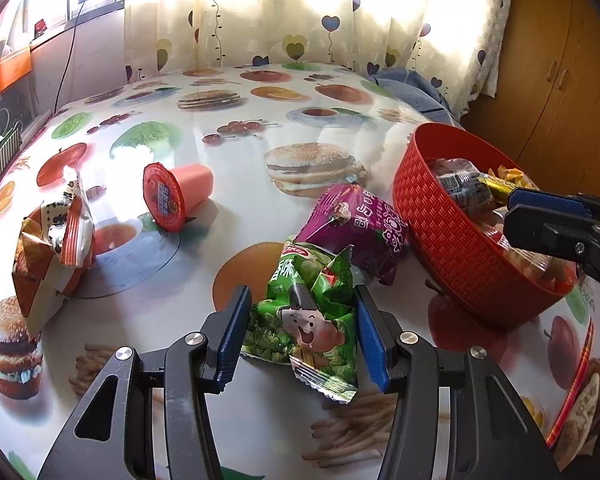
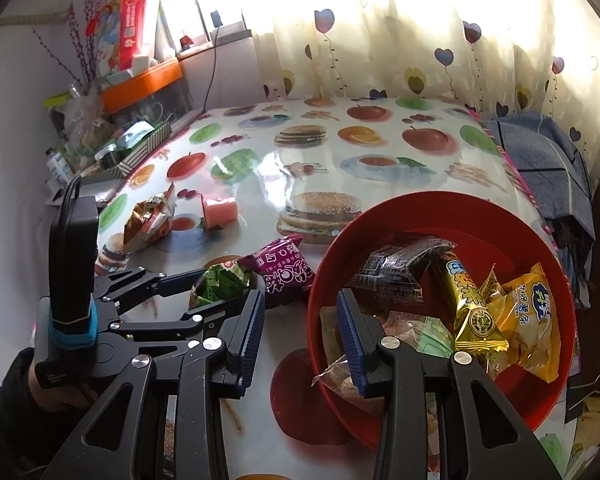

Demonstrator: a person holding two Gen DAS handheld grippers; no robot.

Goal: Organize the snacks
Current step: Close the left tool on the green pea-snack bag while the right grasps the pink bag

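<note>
Between our left tongs [image 1: 300, 334] lies the green snack packet [image 1: 306, 316]; both blue pads flank it closely, though we cannot tell if they press it yet. Our right tongs [image 2: 300, 340] stand spread, straddling the red basket's [image 2: 480, 208] near rim, pinching nothing. Beyond the green packet, a purple packet [image 1: 356, 226] leans on the basket wall. Farther left, an orange jelly cup [image 1: 176, 194] lies tipped beside crumpled wrappers [image 1: 56, 240] whose labels we cannot read.
</note>
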